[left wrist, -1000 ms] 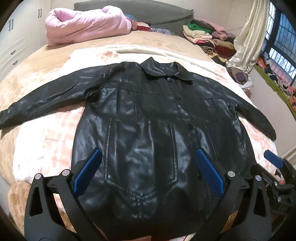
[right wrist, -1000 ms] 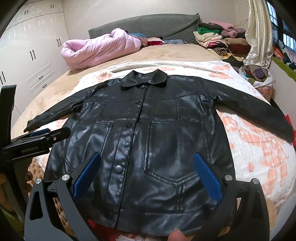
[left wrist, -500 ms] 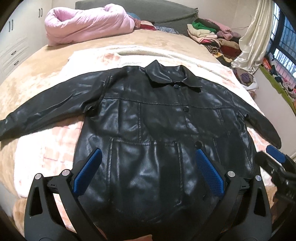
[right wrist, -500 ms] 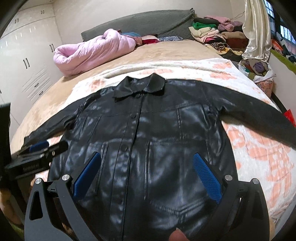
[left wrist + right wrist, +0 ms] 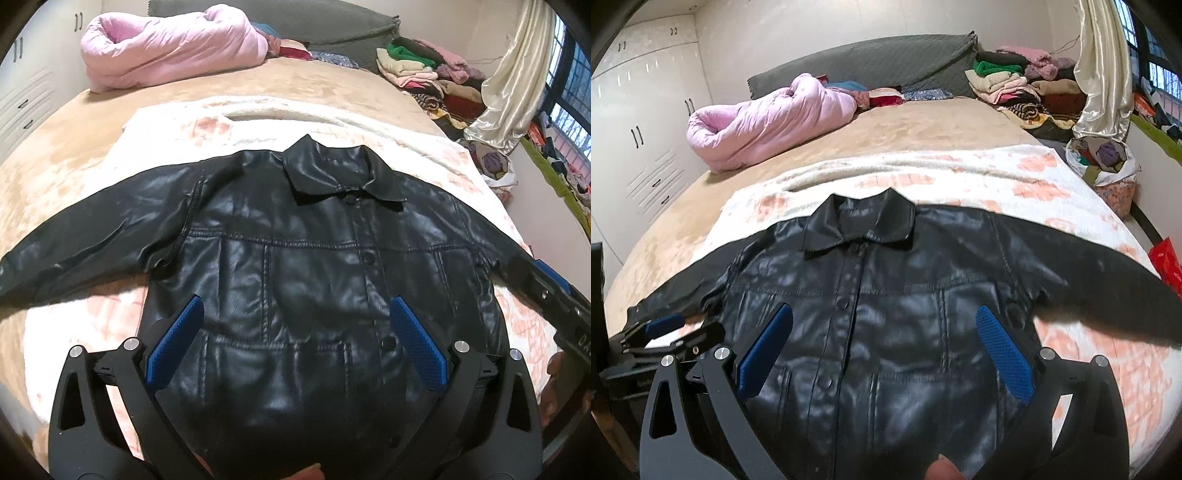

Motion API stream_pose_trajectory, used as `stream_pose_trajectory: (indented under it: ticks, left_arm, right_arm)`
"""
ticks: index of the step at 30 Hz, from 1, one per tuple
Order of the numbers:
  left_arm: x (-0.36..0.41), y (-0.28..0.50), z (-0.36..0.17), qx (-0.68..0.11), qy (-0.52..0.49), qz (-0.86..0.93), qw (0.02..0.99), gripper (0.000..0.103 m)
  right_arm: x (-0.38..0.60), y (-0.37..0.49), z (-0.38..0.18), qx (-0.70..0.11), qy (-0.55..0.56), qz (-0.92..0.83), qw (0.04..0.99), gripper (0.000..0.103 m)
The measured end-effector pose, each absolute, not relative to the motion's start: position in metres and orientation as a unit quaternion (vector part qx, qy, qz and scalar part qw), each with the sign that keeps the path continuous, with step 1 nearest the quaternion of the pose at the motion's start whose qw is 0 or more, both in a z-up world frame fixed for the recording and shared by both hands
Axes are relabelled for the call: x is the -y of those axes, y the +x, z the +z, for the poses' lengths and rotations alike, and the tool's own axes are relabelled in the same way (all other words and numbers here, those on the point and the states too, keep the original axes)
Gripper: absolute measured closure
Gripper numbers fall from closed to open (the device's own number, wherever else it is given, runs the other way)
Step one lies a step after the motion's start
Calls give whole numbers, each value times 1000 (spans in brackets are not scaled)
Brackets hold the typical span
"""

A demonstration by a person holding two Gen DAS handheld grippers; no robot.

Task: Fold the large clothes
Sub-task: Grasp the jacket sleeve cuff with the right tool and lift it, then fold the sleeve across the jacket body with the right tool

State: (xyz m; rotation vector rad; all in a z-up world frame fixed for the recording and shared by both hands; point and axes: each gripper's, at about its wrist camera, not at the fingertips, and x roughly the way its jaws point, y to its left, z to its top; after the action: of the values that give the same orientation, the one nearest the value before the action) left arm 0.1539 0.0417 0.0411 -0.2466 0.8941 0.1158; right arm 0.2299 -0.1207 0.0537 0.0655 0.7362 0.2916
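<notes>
A black leather jacket (image 5: 314, 266) lies face up and buttoned on the bed, sleeves spread to both sides, collar (image 5: 332, 173) pointing away from me. My left gripper (image 5: 295, 343) hovers open over the jacket's left front, nothing between its blue pads. The right gripper (image 5: 554, 295) shows at the right edge of the left wrist view, beside the right sleeve. In the right wrist view the jacket (image 5: 905, 317) fills the foreground and my right gripper (image 5: 886, 350) hangs open above its chest. The left gripper (image 5: 665, 332) appears at the left edge there.
A white and orange blanket (image 5: 258, 125) lies under the jacket on a tan bed cover (image 5: 74, 155). A rolled pink quilt (image 5: 170, 44) sits at the head. Stacked clothes (image 5: 424, 70) and a curtain (image 5: 513, 85) stand at the right. White wardrobes (image 5: 639, 122) line the left wall.
Both grippers have moved forward from the hem toward the chest, and the jacket looms larger. Both stay open. The jacket has not moved.
</notes>
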Motion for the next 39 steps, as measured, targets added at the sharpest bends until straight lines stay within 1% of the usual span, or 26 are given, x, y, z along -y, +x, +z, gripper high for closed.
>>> stream_pose_trajectory:
  ticks: [7,11,23,28,32,39]
  left_arm:
    - [-32,179,42,-428,-116,56,895,8]
    - [-22,194,40,-426,-108,55,897,8]
    - [23,244,9,-449,-85,34,889,8]
    - [47,262,-6,-465,-72,14,882,8]
    - [64,274,-14,-472,-60,4,880,8]
    - [85,289,-13,-469,-55,-13,881,8]
  right_arm:
    - [143,261,48,-355,53,121,926,4]
    - [173,274,33,-358,75,77,927,4]
    - [259,292,1,-370,131,-21,919,4]
    - [303,292,-2,-362,176,-73,913,4]
    - [342,293,-15,-370,229,-116,893,4]
    - [393,283,-31,-358,313,-193,858,4]
